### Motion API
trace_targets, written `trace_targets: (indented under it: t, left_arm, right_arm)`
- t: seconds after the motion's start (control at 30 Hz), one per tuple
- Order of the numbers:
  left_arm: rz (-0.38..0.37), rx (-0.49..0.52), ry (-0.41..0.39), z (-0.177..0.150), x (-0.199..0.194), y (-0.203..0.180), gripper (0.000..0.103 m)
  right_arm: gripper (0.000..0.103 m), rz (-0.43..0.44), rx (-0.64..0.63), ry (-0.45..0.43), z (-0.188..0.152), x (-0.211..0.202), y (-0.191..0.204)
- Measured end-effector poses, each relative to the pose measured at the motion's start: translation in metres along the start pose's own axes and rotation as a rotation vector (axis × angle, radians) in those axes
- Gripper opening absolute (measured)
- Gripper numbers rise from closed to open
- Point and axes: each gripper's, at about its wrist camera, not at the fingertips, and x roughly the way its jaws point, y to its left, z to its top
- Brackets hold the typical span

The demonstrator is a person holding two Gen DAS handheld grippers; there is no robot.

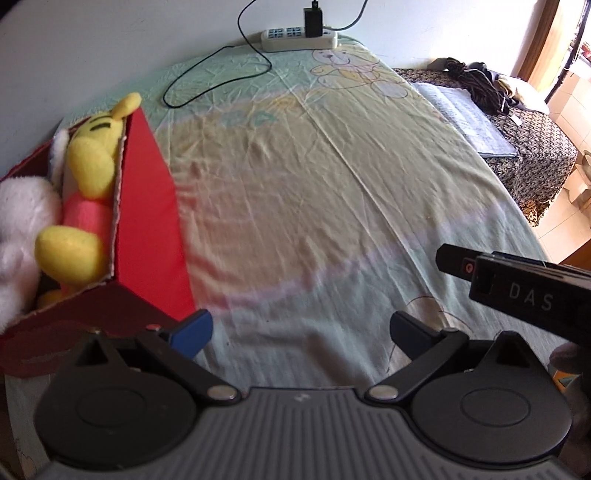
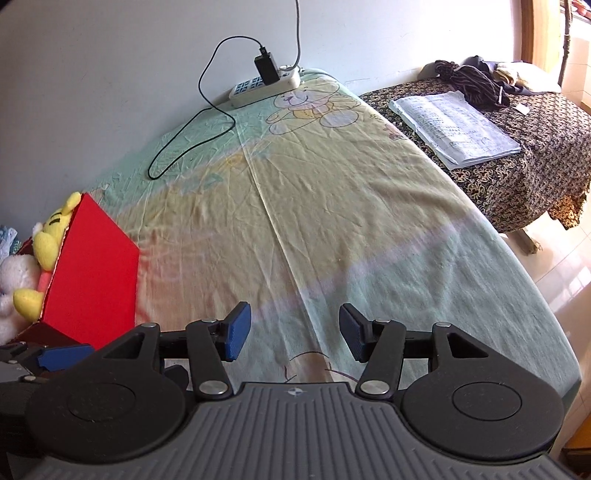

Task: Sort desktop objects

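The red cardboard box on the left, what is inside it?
The red cardboard box holds a yellow plush toy with a pink body and a white fluffy plush toy. Anything beneath them is hidden.

Sheet (image 2: 332,206): pale green and pale yellow, with a lilac band and outlined cartoon bears. Box (image 2: 92,273): red outside; raw cardboard edge at the rim. Bear toy (image 1: 88,166): yellow, with a pink-red body. Second toy (image 1: 22,229): white plush. Power strip (image 1: 299,38): off-white, with a black charger (image 1: 313,22) and black cable (image 1: 207,85). Side table cloth (image 2: 517,177): black with a beige floral print. Papers (image 2: 454,127): white, printed. Clothing pile (image 2: 476,85): dark, possibly striped. Fingers (image 2: 236,332): blue pads on black links.
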Motion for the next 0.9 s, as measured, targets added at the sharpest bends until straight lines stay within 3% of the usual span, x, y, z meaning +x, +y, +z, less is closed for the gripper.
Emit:
trace_targets:
  t: [0.4, 0.9]
  left_arm:
    - [0.056, -0.03, 0.049, 0.004, 0.014, 0.004, 0.102]
    - [0.053, -0.079, 0.111, -0.002, 0.027, 0.014, 0.101]
  right_arm:
    - [0.057, 0.002, -0.069, 0.077, 0.004, 0.02, 0.007]
    - [0.057, -0.029, -0.119, 0.11, -0.001, 0.028, 0.016]
